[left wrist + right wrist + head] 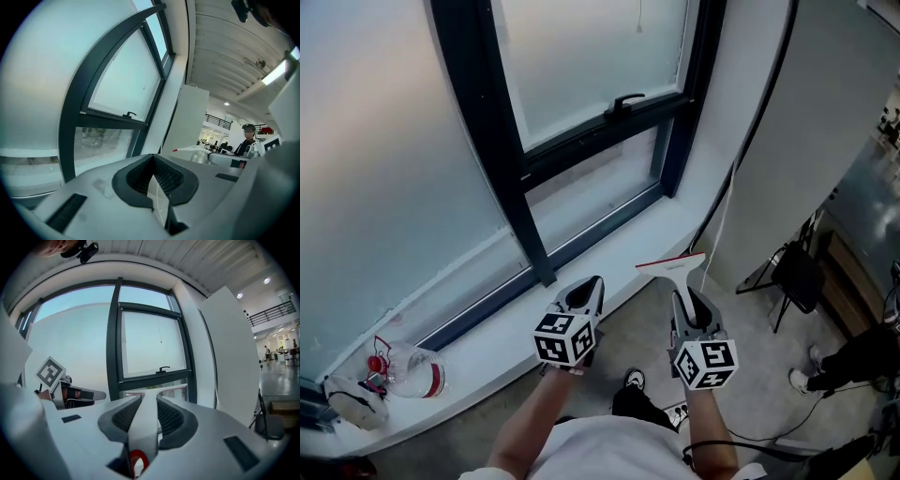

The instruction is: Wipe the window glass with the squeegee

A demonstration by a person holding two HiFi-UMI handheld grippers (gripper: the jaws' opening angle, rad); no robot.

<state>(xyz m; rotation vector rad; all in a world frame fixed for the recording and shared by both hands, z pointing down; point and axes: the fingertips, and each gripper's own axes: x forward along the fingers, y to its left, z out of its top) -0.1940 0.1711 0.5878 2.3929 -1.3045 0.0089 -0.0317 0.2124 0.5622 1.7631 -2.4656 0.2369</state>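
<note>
The right hand-held gripper (149, 405) is clenched on the white handle of the squeegee (672, 265), which runs up between its dark ribbed pads. A red part of the tool shows at the near end of the handle. The squeegee's blade lies crosswise just past the jaw tips, pale with a red edge. In the head view it hangs over the near edge of the window sill (487, 349), apart from the glass.

The left hand-held gripper (153, 159) is just left of the right one at about the same height. Its jaws are closed together and grasp nothing.

Beyond both lies the white sill, and above it the dark window frame (492, 141). A small opening sash carries a black handle (623, 101) on its lower rail. The window glass (581, 56) is pale and hazy, with a larger pane to its left.

Far left on the sill a clear plastic bottle (417, 371) with red markings lies on its side, beside a whitish bundle (352, 401). To the right stands a white panel (825, 122), with a dark chair (797, 277) on the floor past it.
</note>
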